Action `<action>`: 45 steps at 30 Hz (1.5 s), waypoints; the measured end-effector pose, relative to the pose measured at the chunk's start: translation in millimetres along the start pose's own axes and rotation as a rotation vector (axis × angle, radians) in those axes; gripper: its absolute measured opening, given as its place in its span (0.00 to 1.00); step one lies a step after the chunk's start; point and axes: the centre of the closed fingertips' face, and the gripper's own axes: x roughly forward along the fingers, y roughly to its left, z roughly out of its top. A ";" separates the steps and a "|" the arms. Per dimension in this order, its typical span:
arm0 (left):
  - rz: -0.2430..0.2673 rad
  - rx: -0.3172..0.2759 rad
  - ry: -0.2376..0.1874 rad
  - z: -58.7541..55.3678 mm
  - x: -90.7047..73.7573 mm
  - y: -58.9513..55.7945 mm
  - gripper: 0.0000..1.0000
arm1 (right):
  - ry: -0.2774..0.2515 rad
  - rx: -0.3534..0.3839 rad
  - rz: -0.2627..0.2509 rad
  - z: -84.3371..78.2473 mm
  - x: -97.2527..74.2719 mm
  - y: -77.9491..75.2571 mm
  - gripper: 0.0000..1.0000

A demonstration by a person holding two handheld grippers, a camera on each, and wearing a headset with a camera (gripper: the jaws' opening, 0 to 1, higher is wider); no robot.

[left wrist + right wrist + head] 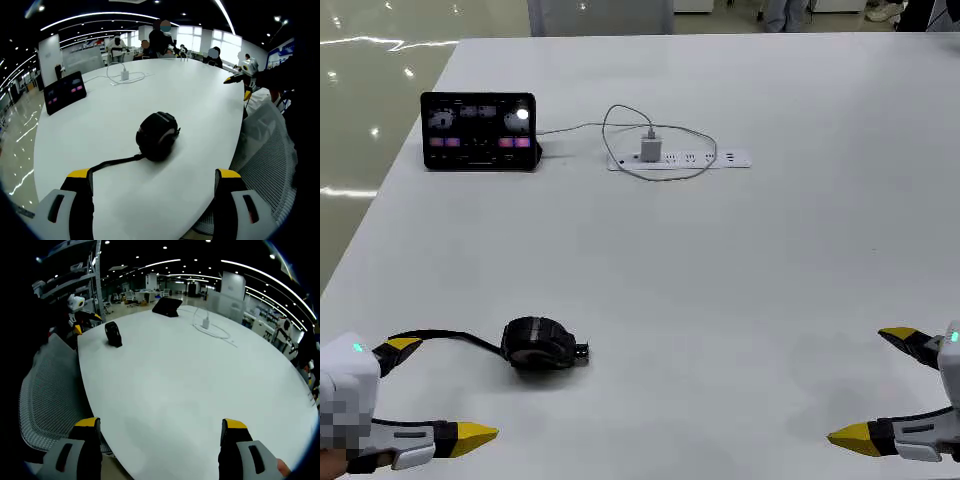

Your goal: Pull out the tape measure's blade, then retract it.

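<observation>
A black tape measure (538,343) lies on the white table (720,260) near its front left, a black strap trailing off to its left. My left gripper (435,390) is open at the bottom left, jaws spread wide, a short way from the tape measure (157,135), which sits ahead between its yellow fingertips (78,174). My right gripper (885,385) is open at the bottom right, far from the tape measure (113,333), with nothing between its jaws. The left gripper (80,315) appears far off in the right gripper view, the right gripper (242,80) in the left gripper view.
A tablet (479,131) with a lit screen stands at the back left. A white power strip (680,159) with a plugged charger and looped cable lies behind centre. A mesh chair (45,405) is at the table's near edge. People sit at the far end (160,37).
</observation>
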 end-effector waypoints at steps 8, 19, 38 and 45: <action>-0.007 0.003 0.004 -0.5 -0.3 -1.3 0.99 | 0.003 -0.001 -0.003 -0.7 -1.1 -2.0 0.99; -0.036 0.013 0.021 -0.2 0.8 -3.1 0.99 | -0.031 -0.063 -0.001 11.7 1.1 -2.7 0.99; -0.170 0.225 0.103 16.7 19.1 -8.9 0.99 | -0.043 -0.126 0.065 30.7 16.6 4.7 0.99; -0.206 0.278 0.129 25.7 26.0 -8.4 0.98 | -0.055 -0.149 0.069 41.7 18.9 8.1 0.99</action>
